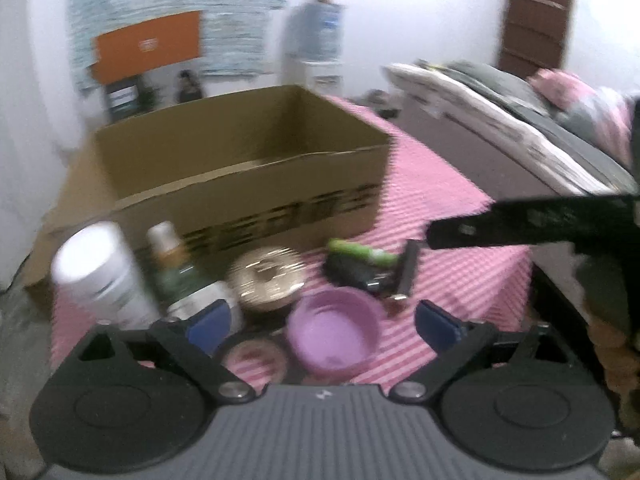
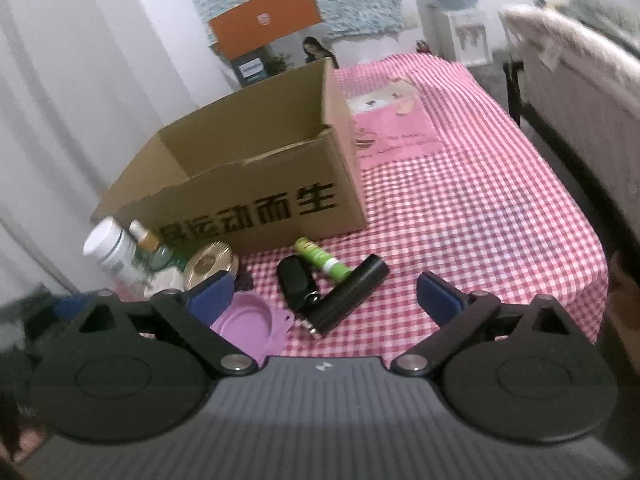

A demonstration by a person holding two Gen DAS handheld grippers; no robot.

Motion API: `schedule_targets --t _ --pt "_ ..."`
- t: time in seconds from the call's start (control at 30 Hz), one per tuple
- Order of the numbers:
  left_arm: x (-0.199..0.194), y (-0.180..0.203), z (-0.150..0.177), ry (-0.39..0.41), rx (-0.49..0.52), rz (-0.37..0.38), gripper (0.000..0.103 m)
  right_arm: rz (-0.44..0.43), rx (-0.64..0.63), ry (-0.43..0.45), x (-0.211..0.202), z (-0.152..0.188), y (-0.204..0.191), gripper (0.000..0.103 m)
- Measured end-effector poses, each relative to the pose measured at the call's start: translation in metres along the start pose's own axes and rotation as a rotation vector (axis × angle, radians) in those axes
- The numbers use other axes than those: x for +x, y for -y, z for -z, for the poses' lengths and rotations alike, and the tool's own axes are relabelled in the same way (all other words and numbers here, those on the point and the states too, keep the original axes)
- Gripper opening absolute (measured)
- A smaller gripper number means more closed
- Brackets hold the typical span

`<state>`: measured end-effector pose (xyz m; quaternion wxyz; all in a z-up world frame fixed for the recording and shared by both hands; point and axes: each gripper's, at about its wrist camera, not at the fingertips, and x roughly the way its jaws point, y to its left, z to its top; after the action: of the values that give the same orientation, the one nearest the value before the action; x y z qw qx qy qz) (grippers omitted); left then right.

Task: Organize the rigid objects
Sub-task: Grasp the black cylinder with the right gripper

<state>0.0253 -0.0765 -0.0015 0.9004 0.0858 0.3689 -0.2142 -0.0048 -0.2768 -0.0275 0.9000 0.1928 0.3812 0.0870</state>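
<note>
An open cardboard box (image 1: 244, 168) (image 2: 256, 184) stands on the pink checked cloth. In front of it lie a white bottle (image 1: 100, 276) (image 2: 110, 250), a small green bottle (image 1: 172, 264) (image 2: 150, 246), a gold round tin (image 1: 266, 276) (image 2: 210, 266), a purple bowl (image 1: 334, 334) (image 2: 248, 322), a green tube (image 1: 360, 254) (image 2: 320, 260), a black key fob (image 2: 294, 282) and a black cylinder (image 2: 348, 294). My left gripper (image 1: 322, 320) is open above the bowl. My right gripper (image 2: 324, 294) is open above the fob and cylinder. Its arm shows in the left wrist view (image 1: 532, 224).
The checked cloth (image 2: 460, 200) covers a table whose edge runs along the right. A bed with folded bedding (image 1: 500, 120) lies to the right. A water dispenser (image 1: 316, 40) and an orange box (image 1: 148, 46) stand at the back wall.
</note>
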Motion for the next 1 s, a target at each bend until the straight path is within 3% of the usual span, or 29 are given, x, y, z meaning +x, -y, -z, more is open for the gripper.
schedule_targets --t 0.13,0.2,0.5,0.63,0.9,1.0 --pt "0.017 0.027 -0.011 0.003 0.098 0.045 0.082 -0.017 0.038 -0.028 0.012 -0.009 0.014 0.09" --pt "0.028 0.039 -0.014 -0.01 0.14 0.058 0.076 -0.039 0.055 -0.054 0.019 -0.013 0.02 0.078" --pt "0.077 0.069 -0.022 -0.111 0.204 0.092 0.039 -0.075 0.092 -0.163 0.054 -0.017 0.036 0.051" --pt "0.091 0.072 -0.024 -0.157 0.212 0.098 0.029 -0.087 0.115 -0.186 0.063 -0.014 0.045 0.045" --pt "0.108 0.073 -0.03 -0.217 0.221 0.085 0.023 -0.113 0.137 -0.216 0.074 -0.015 0.054 0.03" --pt "0.114 0.074 -0.032 -0.225 0.222 0.084 0.024 -0.123 0.144 -0.221 0.077 -0.018 0.057 0.028"
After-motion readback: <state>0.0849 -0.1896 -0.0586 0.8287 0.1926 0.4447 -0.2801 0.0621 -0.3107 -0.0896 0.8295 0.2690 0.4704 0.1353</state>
